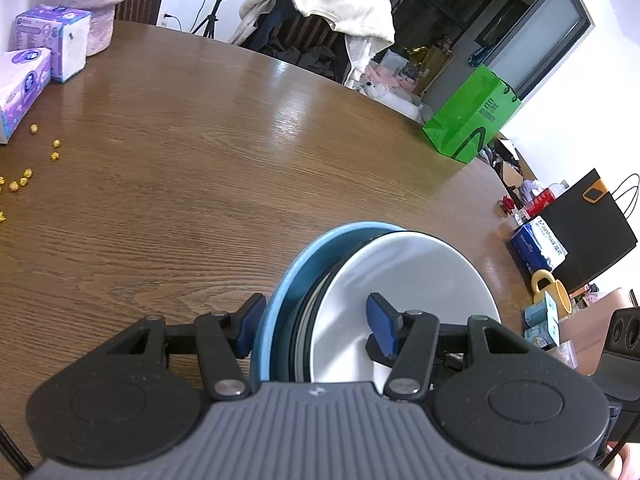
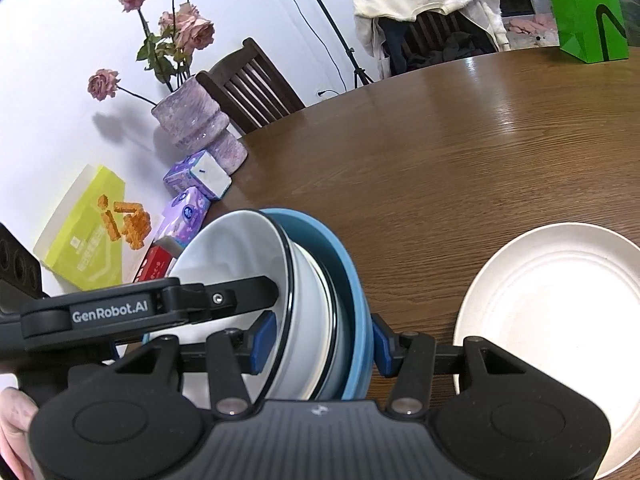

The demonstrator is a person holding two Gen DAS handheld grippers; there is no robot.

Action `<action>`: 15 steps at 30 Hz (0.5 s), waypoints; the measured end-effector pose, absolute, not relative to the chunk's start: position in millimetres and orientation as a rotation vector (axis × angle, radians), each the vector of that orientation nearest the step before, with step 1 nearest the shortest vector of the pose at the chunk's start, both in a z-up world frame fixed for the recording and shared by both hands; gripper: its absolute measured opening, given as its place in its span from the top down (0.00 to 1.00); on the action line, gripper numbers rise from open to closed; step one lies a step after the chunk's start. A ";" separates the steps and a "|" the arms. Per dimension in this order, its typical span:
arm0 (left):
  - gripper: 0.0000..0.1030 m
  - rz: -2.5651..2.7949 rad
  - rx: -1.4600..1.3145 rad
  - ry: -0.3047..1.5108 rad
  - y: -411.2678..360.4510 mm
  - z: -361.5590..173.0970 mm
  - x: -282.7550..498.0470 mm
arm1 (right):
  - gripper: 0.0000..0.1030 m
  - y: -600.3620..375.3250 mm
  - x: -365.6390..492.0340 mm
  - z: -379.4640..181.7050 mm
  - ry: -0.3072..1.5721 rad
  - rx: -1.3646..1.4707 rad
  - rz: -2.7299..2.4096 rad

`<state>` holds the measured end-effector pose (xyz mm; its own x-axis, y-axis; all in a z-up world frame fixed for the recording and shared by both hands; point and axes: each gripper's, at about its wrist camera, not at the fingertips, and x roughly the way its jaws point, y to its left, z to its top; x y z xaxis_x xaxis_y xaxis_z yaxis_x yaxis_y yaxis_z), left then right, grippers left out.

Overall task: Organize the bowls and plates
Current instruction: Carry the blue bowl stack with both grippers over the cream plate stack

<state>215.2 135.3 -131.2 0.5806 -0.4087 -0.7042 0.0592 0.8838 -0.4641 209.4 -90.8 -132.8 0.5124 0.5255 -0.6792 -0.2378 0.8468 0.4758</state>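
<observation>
Nearest in both wrist views is a nested stack of dishes held on edge between the two grippers: a white bowl (image 1: 408,276) innermost, thin dark-rimmed dishes behind it, and a blue plate (image 1: 276,300) outermost. The left gripper (image 1: 316,326) clamps across the stack, one blue pad on the blue plate's back and the other on the white bowl's face. The right gripper (image 2: 324,342) grasps the same stack from the opposite side, its pads likewise bracketing the white bowl (image 2: 236,248) and the blue plate (image 2: 344,280). The stack seems to hang clear of the wooden table (image 1: 200,160).

The risk, as I judge it, is slippage: glazed dishes pinched on edge can slide against each other, so if the two hands drift apart or one grip eases, an inner dish could drop out and chip on the table. Tilting further would worsen this.

Only the right wrist view shows a cream plate (image 2: 560,320) lying flat at near right, a likely place to set the stack, plus the left gripper's arm crossing at left and, farther off, a vase of roses (image 2: 192,120). Only the left wrist view shows yellow crumbs (image 1: 24,176) scattered at far left
</observation>
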 end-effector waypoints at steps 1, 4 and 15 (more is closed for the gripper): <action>0.45 -0.285 -0.416 0.917 133.3 -131.0 215.5 | 0.52 -93.3 209.6 -132.8 0.926 0.346 0.468; 0.45 -0.291 -0.410 0.920 125.4 -129.8 217.7 | 0.52 -99.9 209.8 -132.6 0.925 0.352 0.461; 0.45 -0.318 -0.392 0.926 100.3 -127.0 226.3 | 0.52 -121.9 211.3 -131.5 0.915 0.371 0.435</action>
<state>226.3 100.3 -127.0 0.5633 -0.4272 -0.7072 0.0965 0.8841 -0.4572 211.3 -121.8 -131.5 0.5347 0.5091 -0.6745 -0.2011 0.8519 0.4835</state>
